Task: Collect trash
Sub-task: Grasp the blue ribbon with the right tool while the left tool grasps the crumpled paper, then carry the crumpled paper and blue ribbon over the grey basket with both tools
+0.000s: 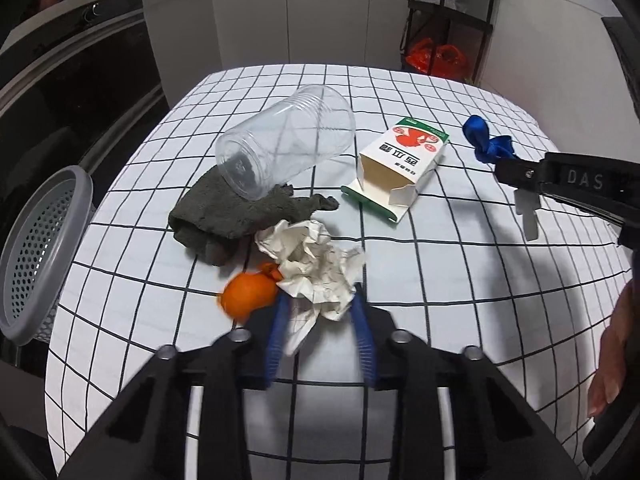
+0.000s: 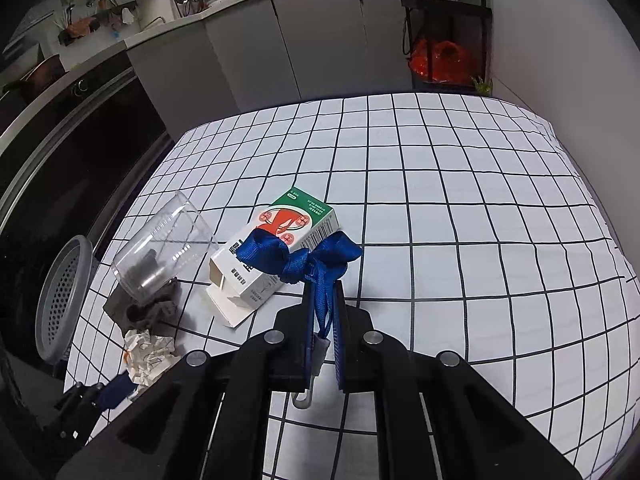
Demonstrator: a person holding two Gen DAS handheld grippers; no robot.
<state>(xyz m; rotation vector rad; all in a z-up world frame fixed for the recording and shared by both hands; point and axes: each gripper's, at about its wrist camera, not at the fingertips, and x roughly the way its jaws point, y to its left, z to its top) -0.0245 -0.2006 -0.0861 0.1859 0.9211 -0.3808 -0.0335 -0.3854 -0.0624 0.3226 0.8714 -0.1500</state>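
From the left wrist, the table carries a white cloth with a black grid, and a heap of things lies ahead: a clear plastic jar tipped on its side with its base resting on a dark grey rag, an opened green-and-white carton printed with red figures and Chinese characters I cannot read, and an orange peel just left of the blue pads. The left tongs are closed most of the way on a crumpled white paper ball, which sits between the pads, touching both. A grey perforated bin stands off the table's left edge. At the right, the right tongs, marked "DAS", pinch a blue ribbon bow. From the right wrist, those tongs are shut tight on the ribbon's tail, the bow hanging above the carton. The jar, rag, paper and bin lie to the left.
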